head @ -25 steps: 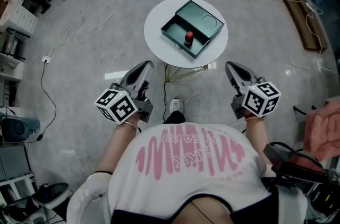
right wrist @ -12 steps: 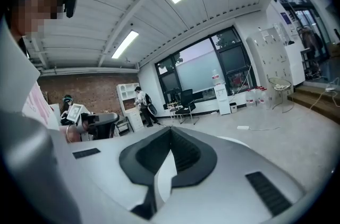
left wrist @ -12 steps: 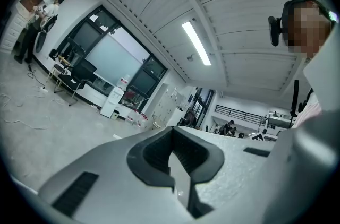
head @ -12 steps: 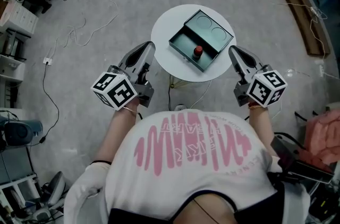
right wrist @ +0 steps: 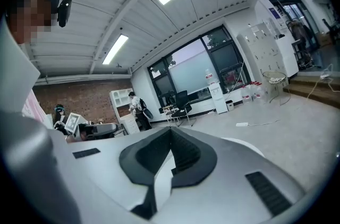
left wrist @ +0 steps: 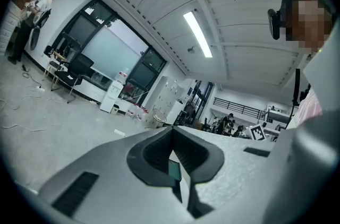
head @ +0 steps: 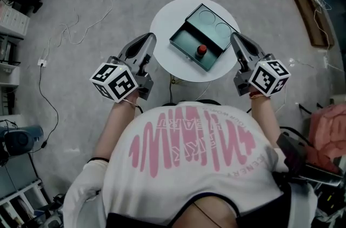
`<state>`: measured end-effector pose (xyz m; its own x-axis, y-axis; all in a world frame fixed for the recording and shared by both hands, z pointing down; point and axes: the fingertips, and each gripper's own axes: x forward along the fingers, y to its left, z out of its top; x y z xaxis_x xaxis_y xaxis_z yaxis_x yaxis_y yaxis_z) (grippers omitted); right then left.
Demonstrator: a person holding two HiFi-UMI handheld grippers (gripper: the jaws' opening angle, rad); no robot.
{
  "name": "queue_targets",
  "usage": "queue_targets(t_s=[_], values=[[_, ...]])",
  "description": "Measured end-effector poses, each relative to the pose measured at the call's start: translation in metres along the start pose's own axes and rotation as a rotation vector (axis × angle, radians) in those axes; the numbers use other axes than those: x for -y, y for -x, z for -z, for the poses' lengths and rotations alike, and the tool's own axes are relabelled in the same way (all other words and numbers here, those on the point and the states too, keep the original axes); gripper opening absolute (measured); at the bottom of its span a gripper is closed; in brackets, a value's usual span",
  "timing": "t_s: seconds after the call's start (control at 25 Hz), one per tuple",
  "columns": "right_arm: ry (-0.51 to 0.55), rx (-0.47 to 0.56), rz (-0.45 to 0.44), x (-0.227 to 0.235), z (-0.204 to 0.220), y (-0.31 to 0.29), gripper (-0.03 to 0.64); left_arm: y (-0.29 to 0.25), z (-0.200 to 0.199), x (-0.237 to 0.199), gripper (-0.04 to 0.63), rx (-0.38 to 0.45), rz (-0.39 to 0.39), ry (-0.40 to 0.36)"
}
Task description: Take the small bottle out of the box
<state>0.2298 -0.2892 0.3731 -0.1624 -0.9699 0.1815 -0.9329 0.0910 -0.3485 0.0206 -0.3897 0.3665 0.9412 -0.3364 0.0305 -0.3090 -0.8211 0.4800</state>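
Plainly, left gripper (head: 148,38) and right gripper (head: 235,38) are both closed, empty; arriving unopened could topple the small bottle (head: 201,50) at the box's (head: 186,39) six o'clock.

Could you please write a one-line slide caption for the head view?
Left gripper and right gripper, both shut, flank the table; small bottle in open box.

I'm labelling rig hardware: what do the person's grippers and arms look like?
The left gripper and right gripper are grey, beak-like tapering shells with black ribbed pads. Each carries a white cube with black square markers near the wrist. The person wears a white shirt with pink print; forearms are uncovered.
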Motion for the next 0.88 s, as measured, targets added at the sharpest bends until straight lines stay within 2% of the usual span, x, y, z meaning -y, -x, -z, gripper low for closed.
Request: queue_targets(t_s=[0.16,0.44,0.8,0.84,0.88], values=[[-0.046,-0.025,0.002,0.014,0.021,-0.02,0.003,-0.007,0.013,-0.013,0.008,-0.016,-0.015,0.014],[-0.041,-0.174,-0.002,0.032,0.071,-0.059,0.003,-0.004,0.036,-0.032,0.008,-0.048,-0.071,0.069],[-0.055,-0.345,0.003,0.05,0.138,-0.09,0.005,0.009,0.06,-0.052,0.008,-0.082,-0.164,0.095],[-0.057,-0.354,-0.001,0.053,0.143,-0.091,0.006,0.009,0.063,-0.052,0.008,-0.086,-0.173,0.098],[-0.062,-0.364,-0.003,0.055,0.147,-0.092,0.04,0.009,0.065,-0.052,0.008,-0.089,-0.181,0.101]])
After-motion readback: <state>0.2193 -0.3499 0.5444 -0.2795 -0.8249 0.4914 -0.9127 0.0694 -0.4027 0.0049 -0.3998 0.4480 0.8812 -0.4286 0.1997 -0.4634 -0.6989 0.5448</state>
